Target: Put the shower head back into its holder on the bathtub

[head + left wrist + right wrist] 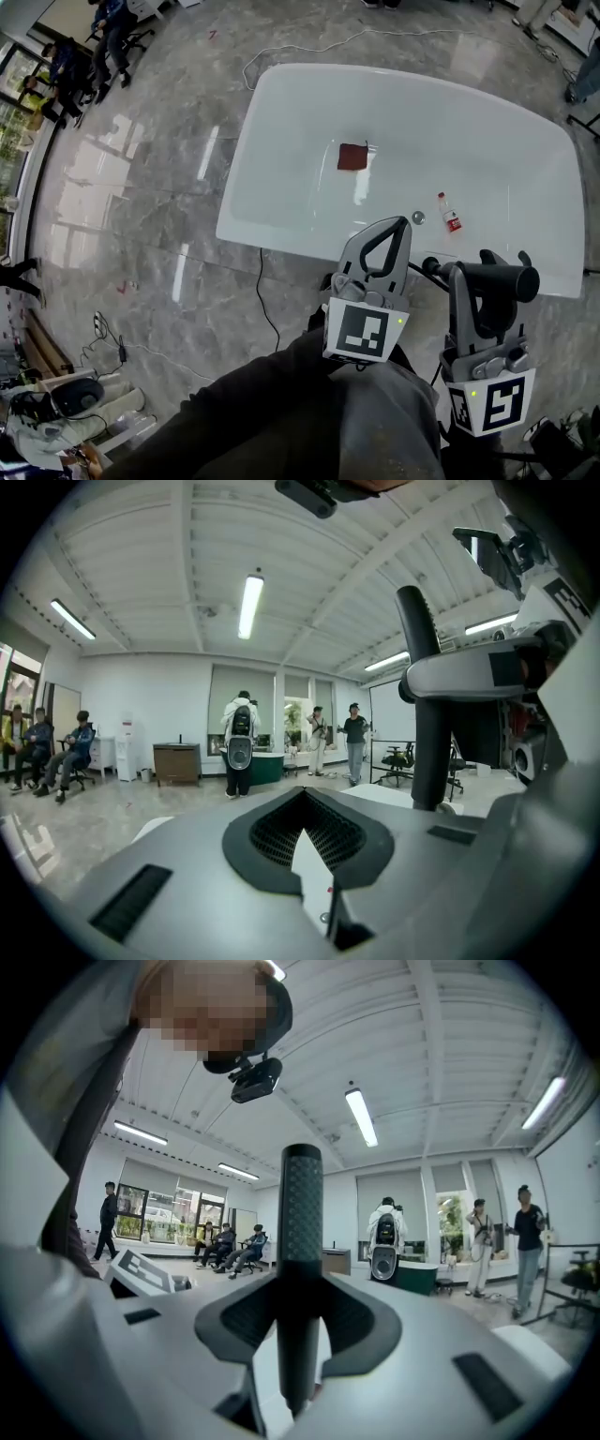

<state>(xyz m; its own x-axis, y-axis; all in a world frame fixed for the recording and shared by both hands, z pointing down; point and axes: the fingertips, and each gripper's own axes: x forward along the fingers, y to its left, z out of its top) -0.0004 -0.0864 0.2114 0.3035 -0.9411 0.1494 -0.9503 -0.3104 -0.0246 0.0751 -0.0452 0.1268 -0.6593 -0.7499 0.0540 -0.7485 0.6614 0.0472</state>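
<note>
Head view alone shows bathtub (281, 141), right tool (487, 269) clamping shower head (513, 281)

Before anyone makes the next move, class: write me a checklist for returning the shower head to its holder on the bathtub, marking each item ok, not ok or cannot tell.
1. Shower head gripped: ok. The right hand-held gripper has its jaws closed on the black handle.
2. Left hand-held gripper free: ok. Its jaws are together with nothing between them.
3. Holder located: cannot tell. No view shows it clearly.
4. Loose items apart from both grippers: ok. The small bottle and the brown square lie on the floor of the bathtub.
5. Hose untangled: cannot tell. It is mostly hidden behind the grippers.
</note>
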